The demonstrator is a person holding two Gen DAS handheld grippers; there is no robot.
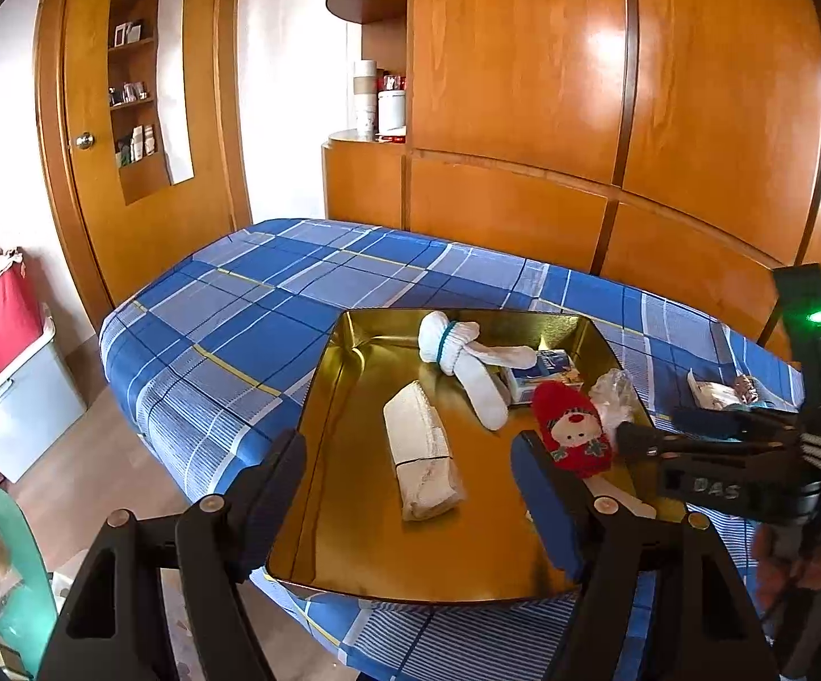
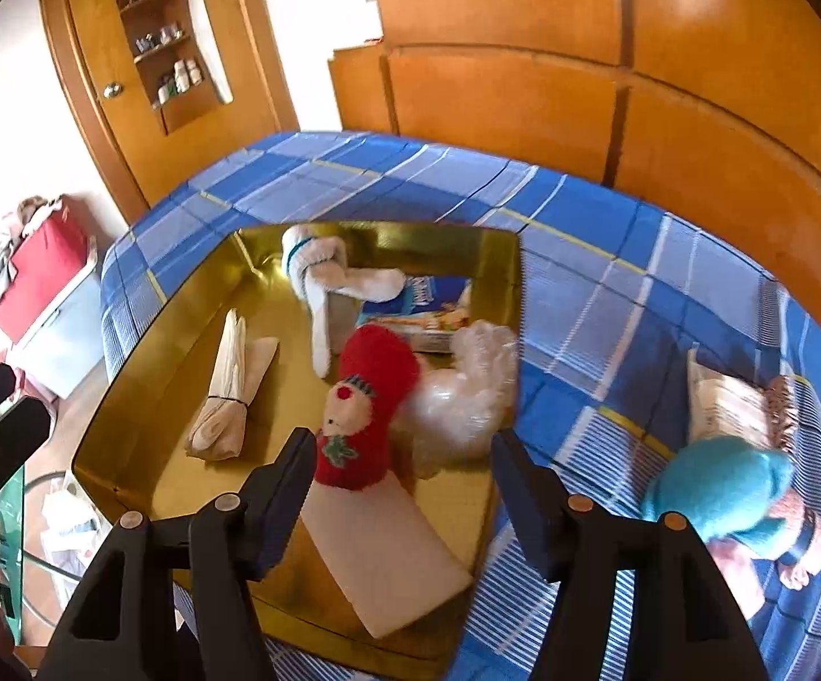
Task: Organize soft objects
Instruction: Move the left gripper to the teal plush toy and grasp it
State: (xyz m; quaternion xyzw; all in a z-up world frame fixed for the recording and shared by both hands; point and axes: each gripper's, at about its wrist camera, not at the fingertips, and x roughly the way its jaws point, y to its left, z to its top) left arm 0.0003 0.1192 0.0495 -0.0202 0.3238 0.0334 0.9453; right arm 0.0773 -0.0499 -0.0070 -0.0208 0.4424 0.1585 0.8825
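Soft objects are lying gathered in a shallow gold metal tray that is sitting on a bed covered with a blue plaid bedspread. Inside the tray, a red sock with a snowman face is resting near the right side, its lower end overlapping a flat white pad. Just beside it on the right, a crumpled clear plastic bag is leaning against the tray's right wall. A rolled beige sock bundle is lying toward the left of the tray, and a white sock pair bound with a teal band is lying at the far end, touching a small blue printed packet.

Outside the tray, on the bedspread to the right, a turquoise soft item is lying near a pale folded cloth.

The right gripper is hovering over the tray's near right part with its jaws spread and nothing pinched between them; the red sock is showing just beyond the left finger. The left gripper is hanging over the tray's near edge, its jaws likewise spread wide and empty.
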